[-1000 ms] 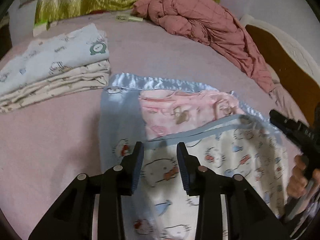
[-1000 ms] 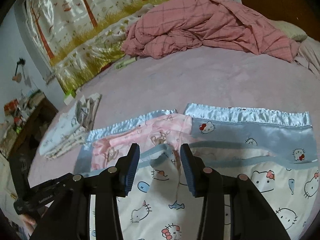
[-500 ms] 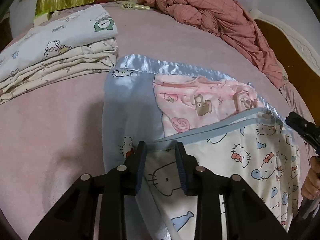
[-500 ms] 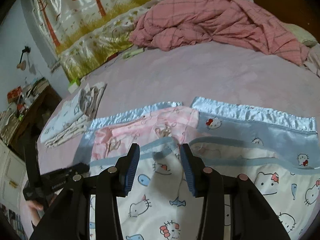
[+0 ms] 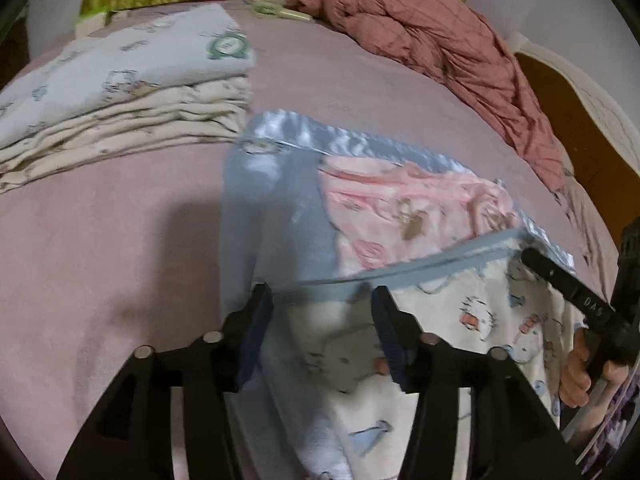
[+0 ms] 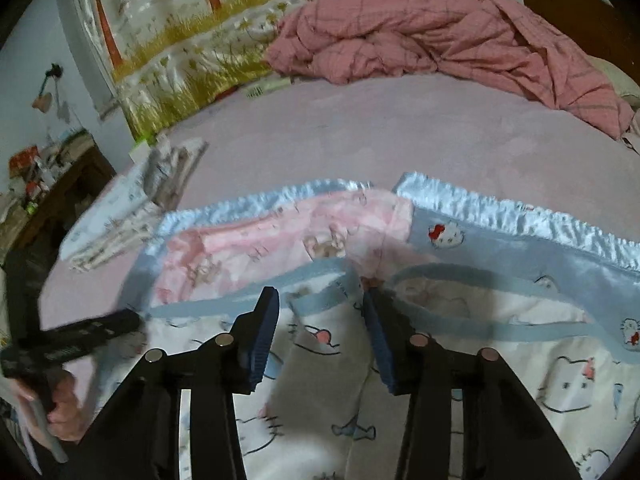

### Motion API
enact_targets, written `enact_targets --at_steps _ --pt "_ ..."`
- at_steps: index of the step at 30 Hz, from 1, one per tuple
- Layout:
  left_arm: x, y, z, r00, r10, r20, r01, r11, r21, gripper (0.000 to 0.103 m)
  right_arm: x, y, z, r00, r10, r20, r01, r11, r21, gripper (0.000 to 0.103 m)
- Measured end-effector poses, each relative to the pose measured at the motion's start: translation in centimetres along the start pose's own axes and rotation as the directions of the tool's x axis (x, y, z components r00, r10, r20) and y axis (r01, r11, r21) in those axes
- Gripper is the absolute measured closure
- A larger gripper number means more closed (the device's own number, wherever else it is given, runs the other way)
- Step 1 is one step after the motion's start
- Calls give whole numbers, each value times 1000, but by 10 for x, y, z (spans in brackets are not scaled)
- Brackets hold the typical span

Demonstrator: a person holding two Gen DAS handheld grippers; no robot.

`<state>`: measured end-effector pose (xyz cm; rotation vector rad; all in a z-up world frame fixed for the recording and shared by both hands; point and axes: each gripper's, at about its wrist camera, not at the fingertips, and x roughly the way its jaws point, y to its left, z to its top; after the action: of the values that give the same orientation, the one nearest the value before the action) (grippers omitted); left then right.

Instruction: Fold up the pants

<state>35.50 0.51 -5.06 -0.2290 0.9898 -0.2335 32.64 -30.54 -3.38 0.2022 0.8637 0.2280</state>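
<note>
Centrally, white cat-print pants [image 6: 320, 364] lie flat over pink clothing [image 5: 404, 216] and a blue blanket [image 5: 276, 208] on the pink bed [image 5: 112, 248]. Left gripper [image 5: 322, 304] opening, right gripper [image 6: 320, 300] closing, both unclamped above the waistband. Folded stack [image 5: 120, 100], rumpled quilt [image 6: 420, 28] beyond.

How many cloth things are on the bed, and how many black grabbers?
Cat-print pants: 1
Pink baby garment: 1
Blue satin-edged blanket: 1
Folded clothes stack: 1
Crumpled red plaid blanket: 1
Grabbers: 2, left gripper, right gripper
Total: 7
</note>
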Motion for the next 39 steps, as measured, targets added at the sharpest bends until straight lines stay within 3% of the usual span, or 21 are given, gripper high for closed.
enact_targets --at_steps 2,3,4,7,14,17,19,21,27,30,33,36,39 --pt "1 4 0 999 -37 -11 37 999 -16 53 8 0 -2 999 -41 -9 41 999 -5 75" --pt "0 6 0 999 -52 -13 52 998 -21 55 10 0 -2 998 -54 -12 53 999 -7 90" --pt "0 6 0 998 -62 -12 61 998 -24 56 9 -1 -2 999 -53 -5 53 999 -5 95" --pt "-1 6 0 998 -69 -10 69 997 -22 69 -3 -3 1 998 -38 55 38 999 9 95" --pt "-6 0 0 994 -108 16 108 994 3 69 -11 -6 4 997 -13 77 10 999 38 95" --pt "1 -2 0 997 -83 -8 83 997 10 71 -9 -5 4 997 -25 71 22 999 34 95" --pt "7 -2 -1 997 -69 -25 69 998 10 81 -10 -5 4 997 -20 77 18 999 27 95" --pt "8 -1 -2 998 -55 -18 55 998 12 100 -11 -4 4 996 -19 82 18 1000 22 95" --pt "-25 -5 1 996 -46 82 43 998 42 100 -14 4 3 995 -16 97 16 1000 0 95" --pt "-52 -4 6 987 0 159 -7 999 40 100 -25 15 3 992 13 123 -10 1000 -28 96" --pt "-73 4 9 974 93 206 -97 995 13 100 -40 32 3 982 52 183 -39 997 -72 96" --pt "-75 15 12 972 129 198 -125 992 -30 100 -41 47 1 979 85 186 -65 992 -112 96" --pt "-64 22 12 951 249 182 -246 968 -41 100 -22 62 -4 989 53 139 -34 990 -134 96"
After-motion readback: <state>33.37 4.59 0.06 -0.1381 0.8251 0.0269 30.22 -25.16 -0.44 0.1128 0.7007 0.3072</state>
